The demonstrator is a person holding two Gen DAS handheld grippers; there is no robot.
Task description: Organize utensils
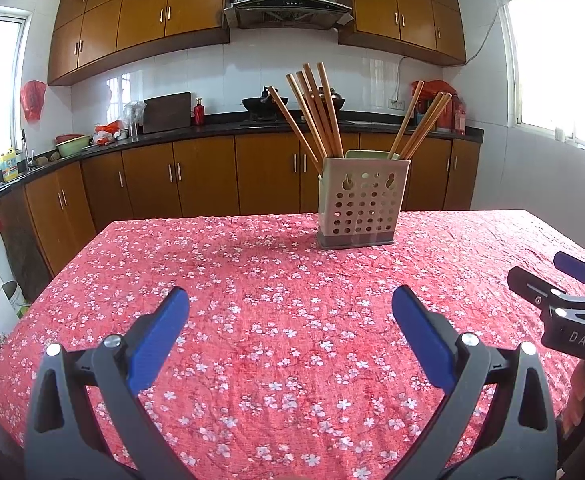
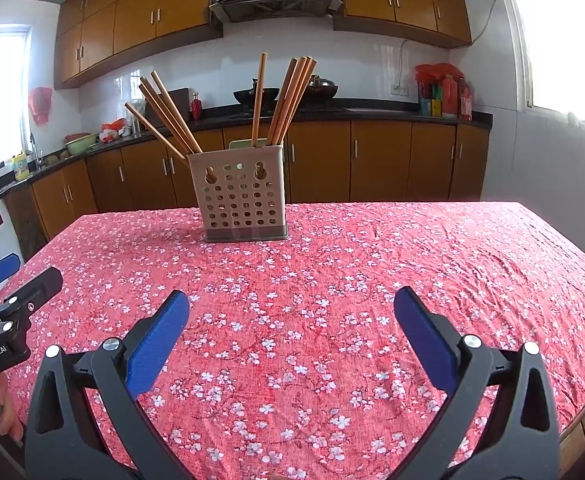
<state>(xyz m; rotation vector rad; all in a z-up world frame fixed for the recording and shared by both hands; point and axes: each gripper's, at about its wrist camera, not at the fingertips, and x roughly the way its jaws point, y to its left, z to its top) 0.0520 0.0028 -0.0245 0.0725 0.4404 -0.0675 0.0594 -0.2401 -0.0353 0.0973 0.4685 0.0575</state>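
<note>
Left gripper (image 1: 290, 300) jaws apart, empty; right gripper (image 2: 291, 300) same; chopsticks (image 2: 282, 100) upright in perforated holder (image 2: 238, 200) on floral tablecloth (image 2: 332, 280).

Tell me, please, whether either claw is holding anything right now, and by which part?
Nothing is held. The left claw and right claw are both open over the tablecloth; the chopsticks stand in the holder.
</note>
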